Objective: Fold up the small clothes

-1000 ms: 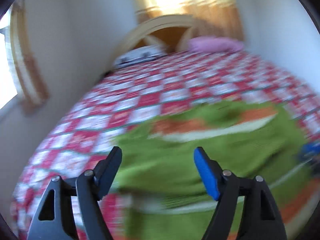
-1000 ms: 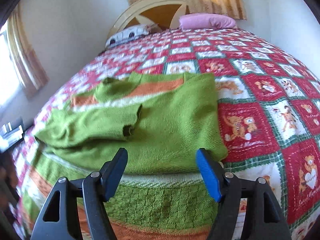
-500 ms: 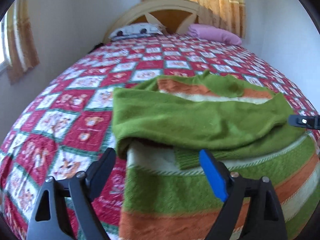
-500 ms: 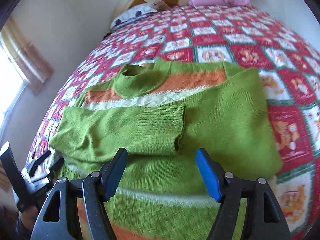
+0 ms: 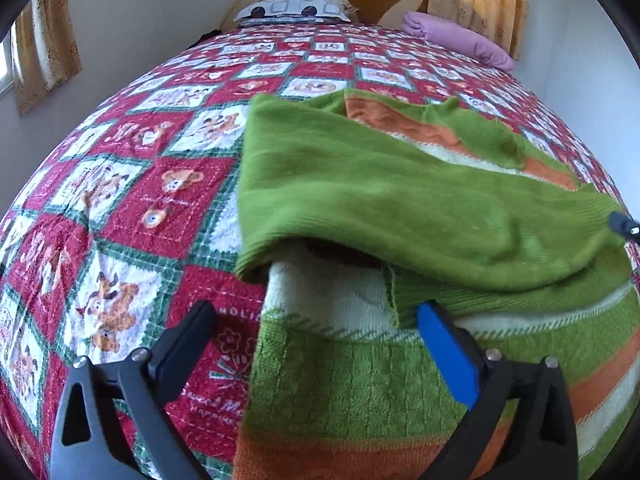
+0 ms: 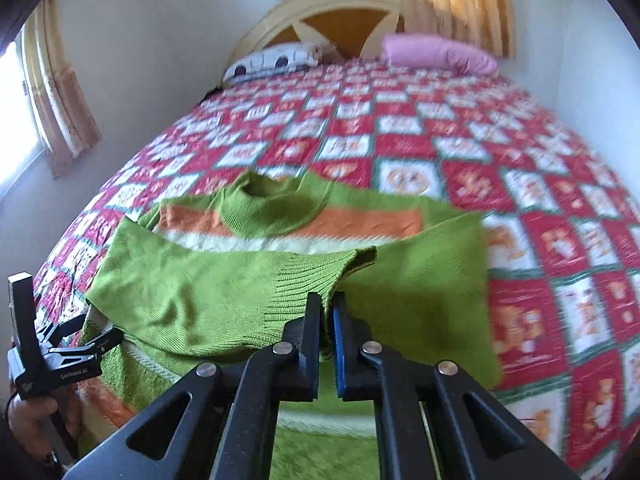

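A small green sweater [image 5: 380, 200] with orange and white stripes lies on the bed, both sleeves folded across its chest. It also shows in the right wrist view [image 6: 420, 280]. My left gripper [image 5: 316, 332] is open and empty, low over the sweater's left side near the hem. It appears at the left of the right wrist view [image 6: 80, 340]. My right gripper [image 6: 327, 312] is shut on the ribbed cuff [image 6: 308, 280] of the sleeve that crosses from the left, and the cuff is lifted slightly.
The bed carries a red, white and green patchwork quilt [image 5: 132, 200] [image 6: 540, 200]. A patterned pillow [image 5: 292, 10] and a pink pillow [image 6: 436, 54] lie by the headboard. Walls and curtains close both sides.
My right gripper has gone from open above the sweater to shut on the sleeve cuff. My left gripper has moved closer to the sweater's left edge and stays open.
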Tool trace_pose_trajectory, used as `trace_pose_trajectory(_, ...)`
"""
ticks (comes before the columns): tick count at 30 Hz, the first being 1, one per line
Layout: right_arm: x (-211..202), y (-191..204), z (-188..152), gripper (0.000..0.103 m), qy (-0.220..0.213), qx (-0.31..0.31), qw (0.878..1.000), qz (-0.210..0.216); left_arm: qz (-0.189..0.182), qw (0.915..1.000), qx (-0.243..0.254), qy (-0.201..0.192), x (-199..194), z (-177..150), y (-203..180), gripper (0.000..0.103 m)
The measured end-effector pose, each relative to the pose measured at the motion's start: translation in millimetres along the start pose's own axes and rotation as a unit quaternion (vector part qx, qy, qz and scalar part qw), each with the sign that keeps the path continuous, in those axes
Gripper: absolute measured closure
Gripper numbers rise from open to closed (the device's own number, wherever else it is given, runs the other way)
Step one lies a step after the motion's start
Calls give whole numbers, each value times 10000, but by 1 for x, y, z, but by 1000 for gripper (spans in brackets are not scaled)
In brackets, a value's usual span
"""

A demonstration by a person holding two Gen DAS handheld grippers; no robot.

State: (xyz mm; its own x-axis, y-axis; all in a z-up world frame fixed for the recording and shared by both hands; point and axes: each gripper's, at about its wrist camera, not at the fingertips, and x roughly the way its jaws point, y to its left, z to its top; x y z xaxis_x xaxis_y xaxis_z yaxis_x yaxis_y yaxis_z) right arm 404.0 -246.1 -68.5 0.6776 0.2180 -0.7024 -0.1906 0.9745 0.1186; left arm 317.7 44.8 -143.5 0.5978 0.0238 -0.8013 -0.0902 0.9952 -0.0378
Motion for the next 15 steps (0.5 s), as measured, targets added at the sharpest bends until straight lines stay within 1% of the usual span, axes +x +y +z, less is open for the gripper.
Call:
trace_pose_trajectory(2, -9, -7, -1, 98, -121, -47, 9998, -168, 0, 10000, -18, 17, 1, 2, 2, 0)
trace_pose_trajectory(4, -11, -19, -5, 98, -117, 1, 9994, -319, 7, 10000, -15, 19, 1, 2, 2, 0)
trace_pose_trajectory(7, -2, -33, -13, 98, 58, 120, 9989, -452, 26, 10000, -27, 12, 0, 1, 3, 0)
trace_pose_trajectory(9, 10, -41, -20, 98, 267, 117, 9983, -499, 34, 10000, -25, 5, 0, 0, 3, 0)
trace_pose_trajectory(11, 15, -47, -27, 98, 321, 200, 9974, -611, 22, 10000, -32, 2, -1, 0, 2, 0)
trace_pose_trajectory(13, 14, -51, -32, 98, 359, 268, 9970, -625, -13, 10000, -62, 13, -1, 0, 4, 0)
trace_pose_trajectory(14, 11, -50, -33, 95, 363, 258, 9969, -643, -23, 10000, -71, 3, -3, -1, 5, 0)
trace_pose_trajectory(15, 7, -50, -33, 94, 360, 213, 9962, -762, -64, 9999, -69, -40, -6, -2, 6, 0)
